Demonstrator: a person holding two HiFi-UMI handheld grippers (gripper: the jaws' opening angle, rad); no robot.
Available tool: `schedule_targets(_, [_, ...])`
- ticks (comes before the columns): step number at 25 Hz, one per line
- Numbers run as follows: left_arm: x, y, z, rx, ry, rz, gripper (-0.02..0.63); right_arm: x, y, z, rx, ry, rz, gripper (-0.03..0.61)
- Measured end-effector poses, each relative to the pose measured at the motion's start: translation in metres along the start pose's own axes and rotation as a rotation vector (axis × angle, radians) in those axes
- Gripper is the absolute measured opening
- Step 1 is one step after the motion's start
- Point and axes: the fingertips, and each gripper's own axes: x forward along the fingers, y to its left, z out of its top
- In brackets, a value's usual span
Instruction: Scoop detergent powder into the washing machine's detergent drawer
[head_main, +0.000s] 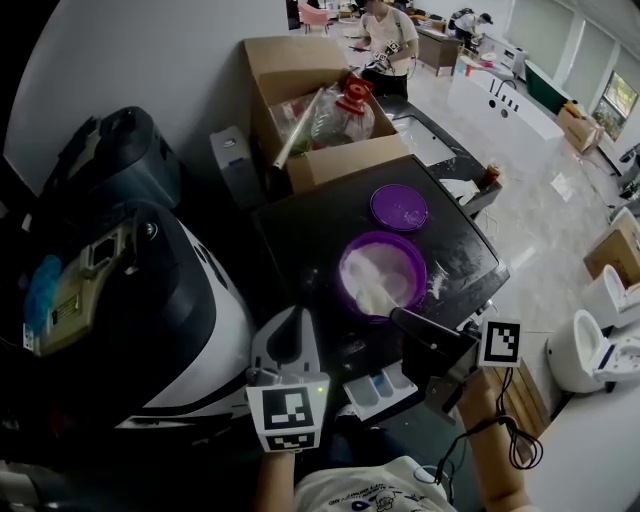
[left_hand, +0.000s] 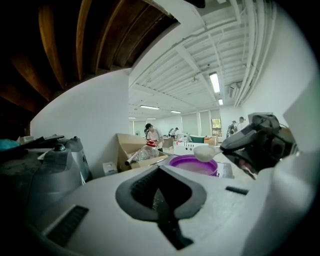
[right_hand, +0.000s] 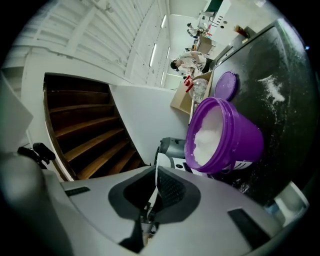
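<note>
Head view: right hand-held gripper (head_main: 400, 319) clamps scoop (head_main: 375, 297), bowl toward tub (head_main: 351, 252); left hand-held gripper (head_main: 291, 332) closed, empty

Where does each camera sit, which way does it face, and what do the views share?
Head view: on the person's head, looking steeply down at the purple tub on the machine top; left gripper and right gripper show.
Left gripper view: on the left gripper, looking level across the top at the tub; its shut jaws show.
Right gripper view: on the right gripper, rolled sideways, facing the tub's mouth; its jaws clamp the scoop handle.
Shared: the tub in all three.
</note>
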Motion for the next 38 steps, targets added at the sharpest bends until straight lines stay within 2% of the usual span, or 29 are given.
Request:
schedule_targets(9, [-0.019, -0.034, -0.003, 0.005, 0.006, -0.007, 0.002, -0.037, 0.004, -0.016, 0.075, -0.003, 0.065, 0.021])
schedule_targets(24, [-0.062, -0.078, -0.035, -0.004, 0.056, -0.007, 0.002, -0.094, -0.022, -0.061, 0.141, 0.001, 0.017, 0.021])
schedule_targets(38, [-0.081, -0.089, -0.063, -0.021, 0.101, 0.001, 0.002, -0.116, -0.053, -0.085, 0.141, 0.003, -0.078, 0.021])
